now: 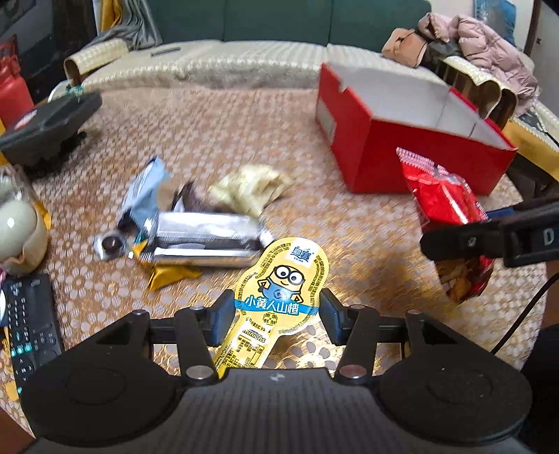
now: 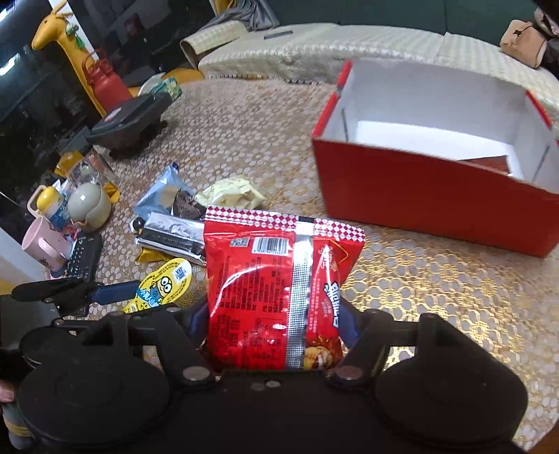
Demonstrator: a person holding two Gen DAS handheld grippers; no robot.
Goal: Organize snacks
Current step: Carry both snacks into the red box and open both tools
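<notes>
Patterned tablecloth (image 1: 209, 139): L gripper (image 1: 277, 316) clamps yellow Minions snack (image 1: 283, 279), R gripper (image 2: 274, 328) clamps red chip bag (image 2: 276, 279); slick packs may slip before red box (image 2: 419, 188).

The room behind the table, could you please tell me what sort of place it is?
Most likely a home living room: a green sofa with a patterned cover behind the table, a remote control, and mugs beside scattered snacks.

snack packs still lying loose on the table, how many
4: a blue-grey pack, a pale yellow pack, a silver pack and a gold wrapper under it, all clustered left of the red box. More may be hidden.
</notes>
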